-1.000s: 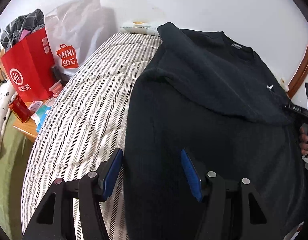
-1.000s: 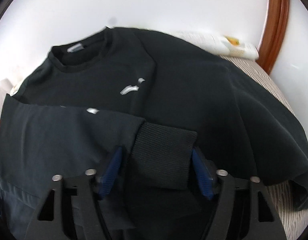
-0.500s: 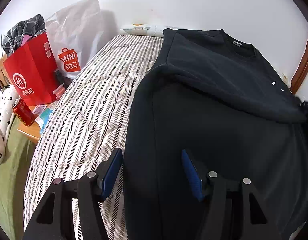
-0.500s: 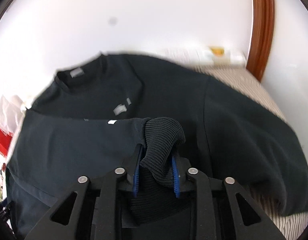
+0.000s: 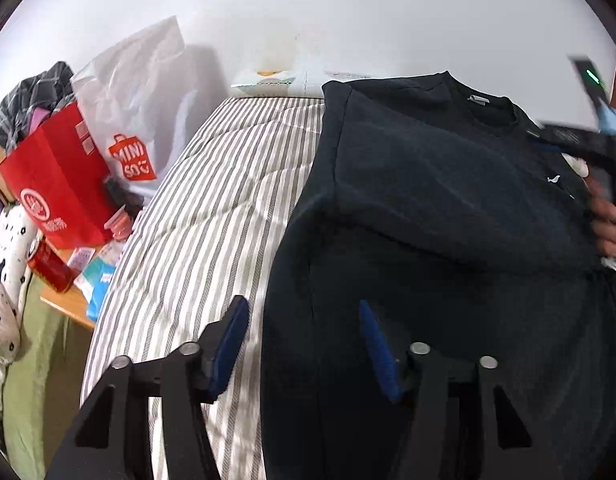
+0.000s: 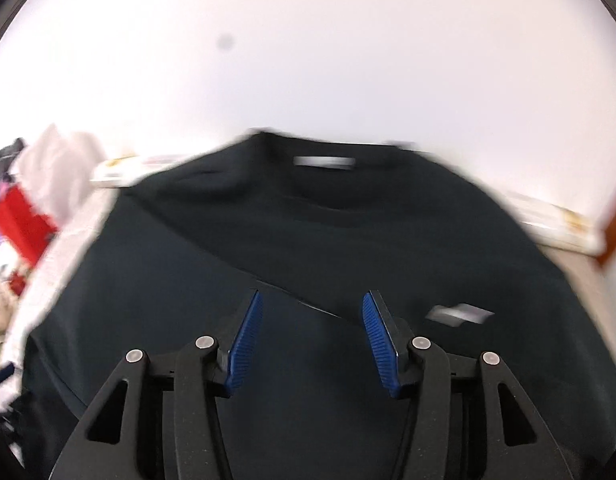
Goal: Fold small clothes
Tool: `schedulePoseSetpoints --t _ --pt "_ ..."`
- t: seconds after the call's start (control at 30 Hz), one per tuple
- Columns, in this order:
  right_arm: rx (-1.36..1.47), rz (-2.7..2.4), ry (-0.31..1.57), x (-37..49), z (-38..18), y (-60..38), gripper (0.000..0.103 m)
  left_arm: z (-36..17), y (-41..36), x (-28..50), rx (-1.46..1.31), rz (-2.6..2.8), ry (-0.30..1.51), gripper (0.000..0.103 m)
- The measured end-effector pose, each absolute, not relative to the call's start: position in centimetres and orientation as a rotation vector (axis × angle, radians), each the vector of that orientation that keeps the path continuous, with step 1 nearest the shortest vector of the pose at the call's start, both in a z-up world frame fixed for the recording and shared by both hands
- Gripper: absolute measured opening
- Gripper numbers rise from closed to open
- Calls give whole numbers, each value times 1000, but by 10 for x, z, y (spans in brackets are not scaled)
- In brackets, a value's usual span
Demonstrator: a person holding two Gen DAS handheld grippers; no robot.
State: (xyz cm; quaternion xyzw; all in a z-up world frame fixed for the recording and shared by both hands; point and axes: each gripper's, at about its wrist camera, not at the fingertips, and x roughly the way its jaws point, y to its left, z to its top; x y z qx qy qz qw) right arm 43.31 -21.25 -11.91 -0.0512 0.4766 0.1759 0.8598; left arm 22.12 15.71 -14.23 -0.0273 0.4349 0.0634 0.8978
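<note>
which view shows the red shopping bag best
The left wrist view: the red shopping bag stands sharp beside the striped bed, its white round logo showing. The right wrist view catches only a blurred red patch at its left edge.

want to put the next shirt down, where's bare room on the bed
The free patch is the striped bedcover, between the black sweatshirt and the bed's edge by the red bag. The side table beyond that edge is crowded.
</note>
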Motion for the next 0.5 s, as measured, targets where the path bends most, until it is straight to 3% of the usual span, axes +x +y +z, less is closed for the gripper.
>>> schedulePoseSetpoints --t 0.13,0.37,0.43,0.5 --pt "-95 532 1024 460 -137 -143 52 -150 161 238 -39 111 911 42" --pt "-64 697 1098 499 -165 -53 52 -155 158 264 -8 69 885 38" --pt "-58 712 1120 505 -173 -38 51 -154 158 270 -16 60 883 30" --pt "-47 748 1131 507 -177 -24 23 -152 161 275 -39 67 870 18"
